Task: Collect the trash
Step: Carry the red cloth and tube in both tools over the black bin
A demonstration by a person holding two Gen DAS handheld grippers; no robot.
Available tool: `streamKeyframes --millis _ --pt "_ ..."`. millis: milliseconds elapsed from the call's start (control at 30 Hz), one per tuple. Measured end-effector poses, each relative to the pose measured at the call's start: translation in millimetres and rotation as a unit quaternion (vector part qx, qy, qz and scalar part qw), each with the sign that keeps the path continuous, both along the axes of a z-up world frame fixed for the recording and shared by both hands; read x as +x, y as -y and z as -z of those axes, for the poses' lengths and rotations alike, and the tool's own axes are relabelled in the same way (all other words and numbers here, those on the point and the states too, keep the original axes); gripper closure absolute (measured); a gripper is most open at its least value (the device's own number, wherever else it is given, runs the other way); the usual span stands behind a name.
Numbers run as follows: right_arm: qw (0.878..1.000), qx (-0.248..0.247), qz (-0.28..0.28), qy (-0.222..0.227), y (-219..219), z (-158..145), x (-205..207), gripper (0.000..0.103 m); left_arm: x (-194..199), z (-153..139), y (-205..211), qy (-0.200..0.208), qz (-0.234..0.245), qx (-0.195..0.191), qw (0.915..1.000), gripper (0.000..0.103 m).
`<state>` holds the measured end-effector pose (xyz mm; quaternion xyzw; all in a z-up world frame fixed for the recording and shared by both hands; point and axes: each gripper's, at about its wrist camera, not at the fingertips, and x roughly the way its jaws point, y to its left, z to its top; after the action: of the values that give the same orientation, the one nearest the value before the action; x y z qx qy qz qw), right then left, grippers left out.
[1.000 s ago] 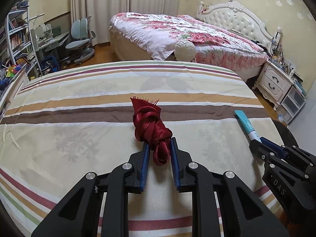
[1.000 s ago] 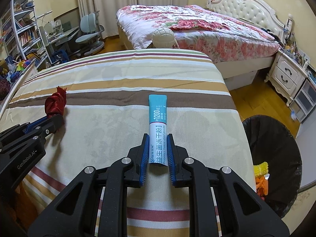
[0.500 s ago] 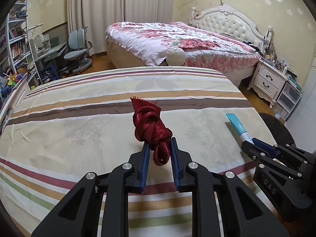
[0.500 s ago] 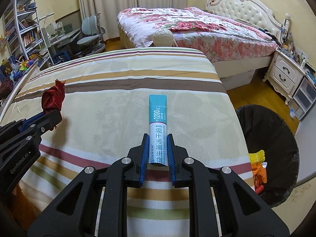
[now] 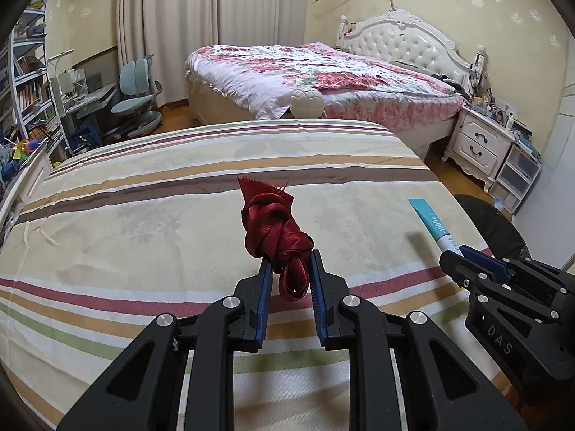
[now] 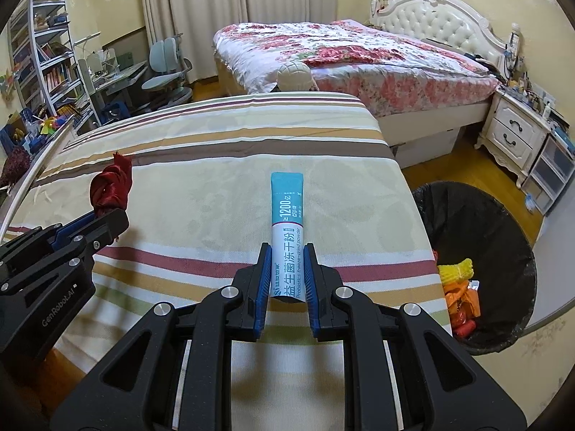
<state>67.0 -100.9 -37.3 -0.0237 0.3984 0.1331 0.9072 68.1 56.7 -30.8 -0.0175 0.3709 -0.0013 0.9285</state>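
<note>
My left gripper [image 5: 289, 256] is shut on a knotted dark red ribbon [image 5: 275, 226] and holds it above the striped bed cover [image 5: 143, 215]. The ribbon also shows in the right wrist view [image 6: 111, 185]. My right gripper [image 6: 287, 251] is shut on a teal and white powder sachet [image 6: 287, 230], which sticks forward above the cover [image 6: 197, 186]. The sachet also shows in the left wrist view [image 5: 433, 224]. A black-lined trash bin [image 6: 503, 237] stands on the floor to the right of the bed, with yellow and orange wrappers [image 6: 460, 287] inside.
A flowered bed [image 6: 352, 57] with a white headboard lies beyond. A white nightstand [image 6: 514, 136] and drawers stand at the right. A desk, blue chair [image 6: 165, 72] and bookshelf [image 6: 43, 64] stand at the left. A round white object [image 6: 293, 75] sits past the far edge of the striped cover.
Both grippers have risen and drawn back from the cover with their items still held. More of the room and the trash bin shows now.
</note>
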Motion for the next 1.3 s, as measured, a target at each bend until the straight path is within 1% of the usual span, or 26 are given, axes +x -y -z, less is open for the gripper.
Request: streamKeyframes --millis 267,333,367,400,433,600,667,733,800,1000,1300 --pt "1.0 0.001 0.002 -0.02 2.6 11.6 0.9 0.084 -4.3 5.4 0.1 -0.006 -0.002 0.001 1.0 0.082" --pt "1.0 0.003 0.003 -0.024 2.6 12.8 2.5 0.083 -2.2 7.0 -0.9 -0.009 -0.004 0.001 1.0 0.082" --pt "1.0 0.003 0.003 -0.024 2.2 13.2 3.0 0.08 -3.5 7.5 -1.9 -0.01 -0.005 0.001 0.9999 0.082" --pt "1.0 0.001 0.003 -0.023 1.4 13.3 3.7 0.074 -2.7 8.5 -2.9 -0.012 -0.006 0.001 0.9999 0.082" --pt "1.0 0.0 0.003 -0.023 0.8 13.5 4.7 0.073 -3.0 9.3 -3.8 -0.014 -0.007 0.001 0.9999 0.082" --pt "1.0 -0.009 0.002 -0.026 -2.7 17.3 9.8 0.073 -3.2 12.0 -5.3 -0.016 -0.008 -0.001 0.9998 0.082" --pt "1.0 -0.011 0.001 -0.026 -4.4 16.7 10.0 0.074 -3.3 12.1 -5.3 -0.017 -0.008 0.0 0.9998 0.082" --pt "1.0 -0.012 0.001 -0.025 -4.6 17.0 9.8 0.078 -3.1 12.2 -5.5 -0.017 -0.008 -0.001 0.9998 0.082" --pt "1.0 -0.011 0.002 -0.024 -3.9 16.8 8.8 0.085 -2.8 12.9 -5.9 -0.018 -0.009 -0.002 0.9998 0.082" --pt "1.0 -0.005 0.007 -0.018 1.0 13.7 5.5 0.086 -3.0 12.8 -2.9 -0.015 -0.004 -0.002 0.9999 0.082" --pt "0.999 0.014 0.032 0.011 24.5 -7.8 -2.9 0.086 -3.9 0.4 16.2 0.005 0.014 -0.004 0.9999 0.082"
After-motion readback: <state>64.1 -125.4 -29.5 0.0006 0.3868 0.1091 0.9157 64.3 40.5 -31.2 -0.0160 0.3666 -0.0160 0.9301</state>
